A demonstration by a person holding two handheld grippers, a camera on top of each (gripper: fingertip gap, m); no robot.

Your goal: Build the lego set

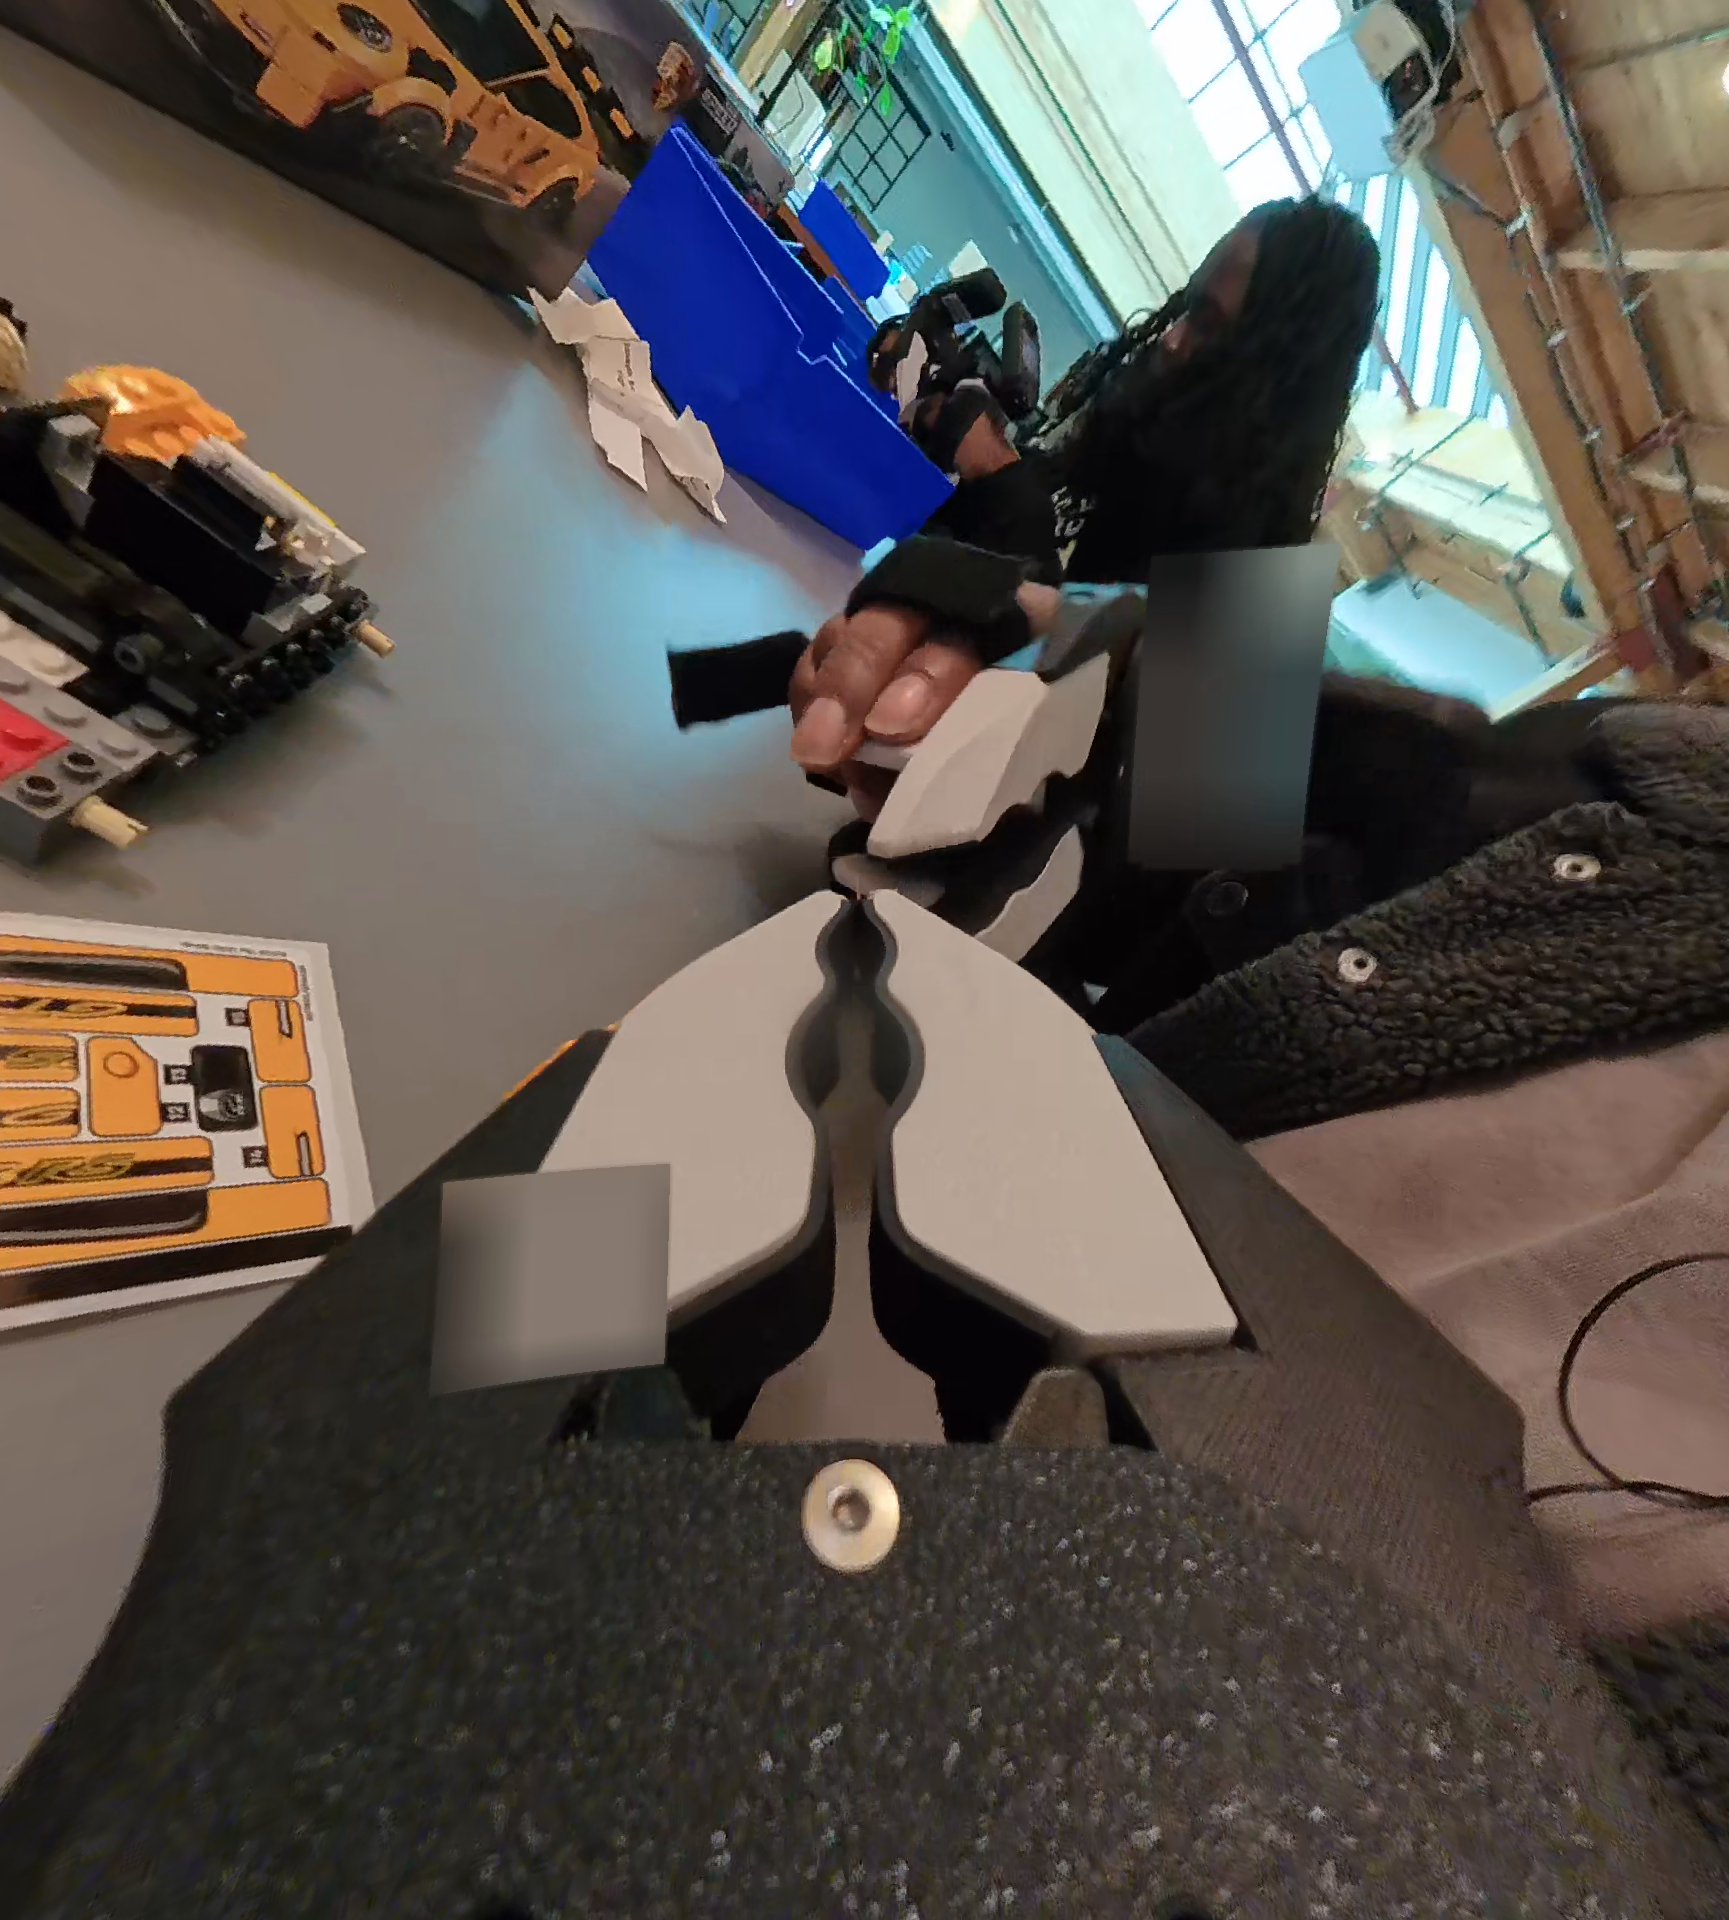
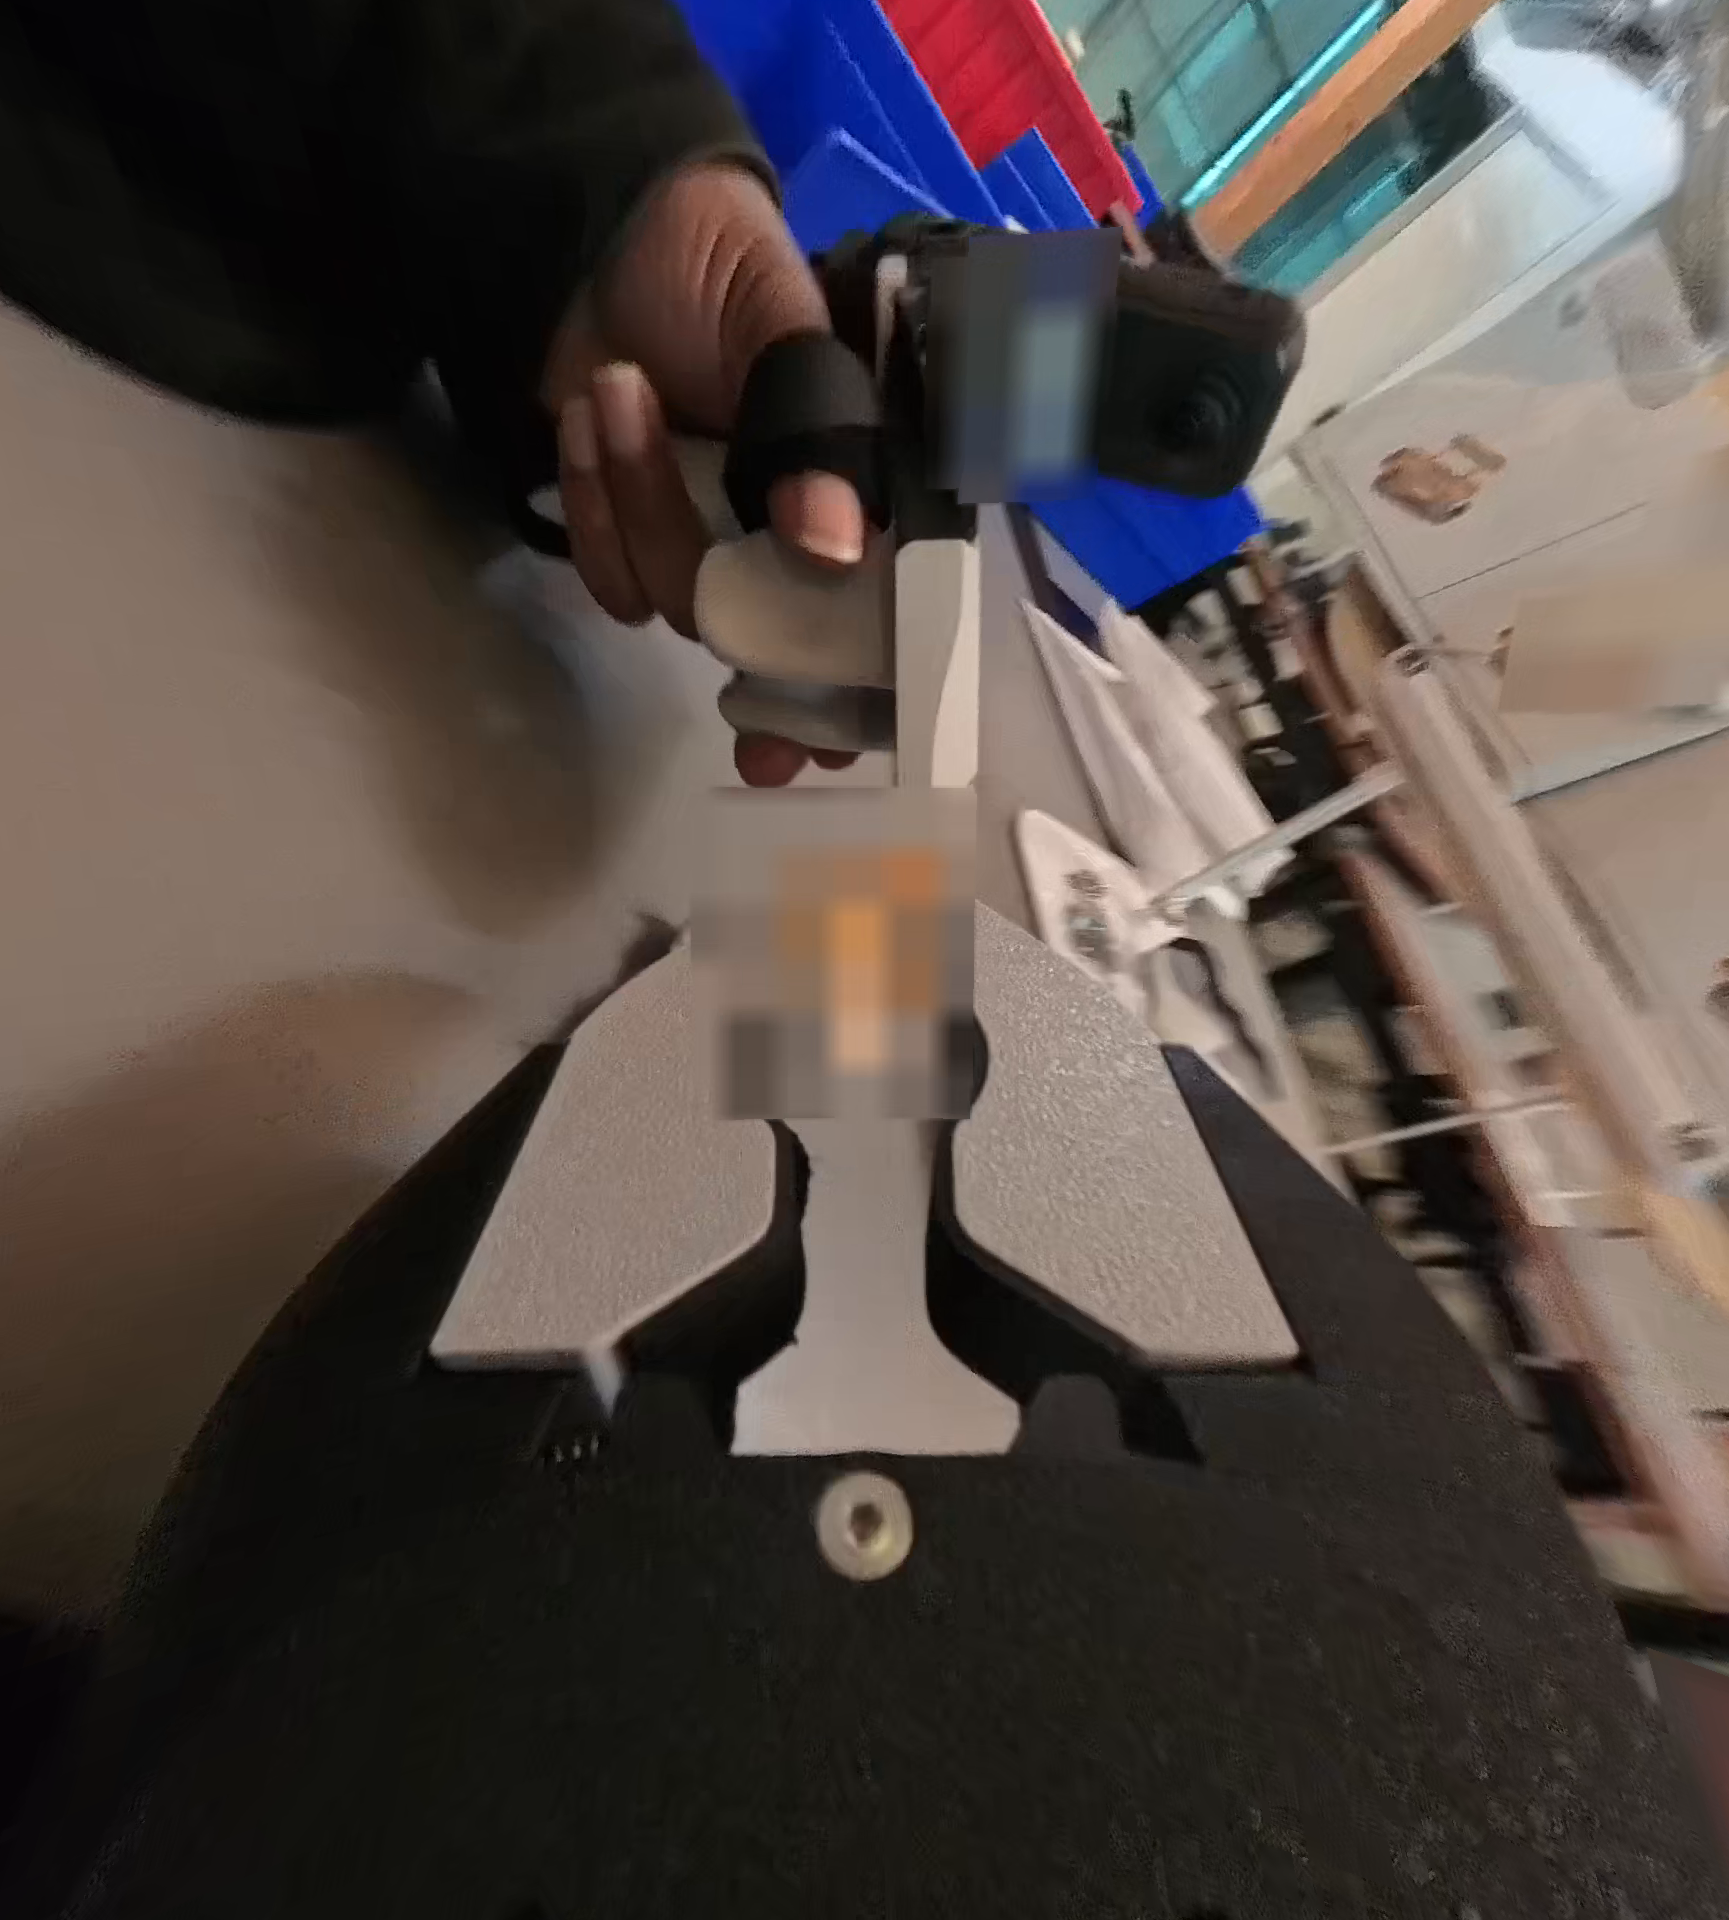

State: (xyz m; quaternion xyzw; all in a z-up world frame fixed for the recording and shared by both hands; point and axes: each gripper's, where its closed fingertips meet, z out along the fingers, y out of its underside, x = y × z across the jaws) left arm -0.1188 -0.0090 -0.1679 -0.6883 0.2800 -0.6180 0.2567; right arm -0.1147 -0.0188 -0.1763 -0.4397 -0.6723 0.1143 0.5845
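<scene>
While the grey worktop [image 1: 486, 644] carries the half-built lego car [image 1: 101, 613] at its left, above an orange sticker sheet [image 1: 112, 1112], the left gripper [image 1: 855, 914] has its jaws pressed together, tip to tip with the right gripper [image 1: 870, 862], whose jaws' state I cannot tell.

A smooth grey table [image 1: 486, 582] carries a partly built black, grey and red brick car chassis [image 1: 81, 634]. Just below the chassis lies a white sheet of orange stickers [image 1: 112, 1122]. Beyond it, well apart, sit crumpled white paper [image 1: 631, 405], a blue plastic bin [image 1: 756, 343] and a box picturing an orange car [image 1: 403, 94].
</scene>
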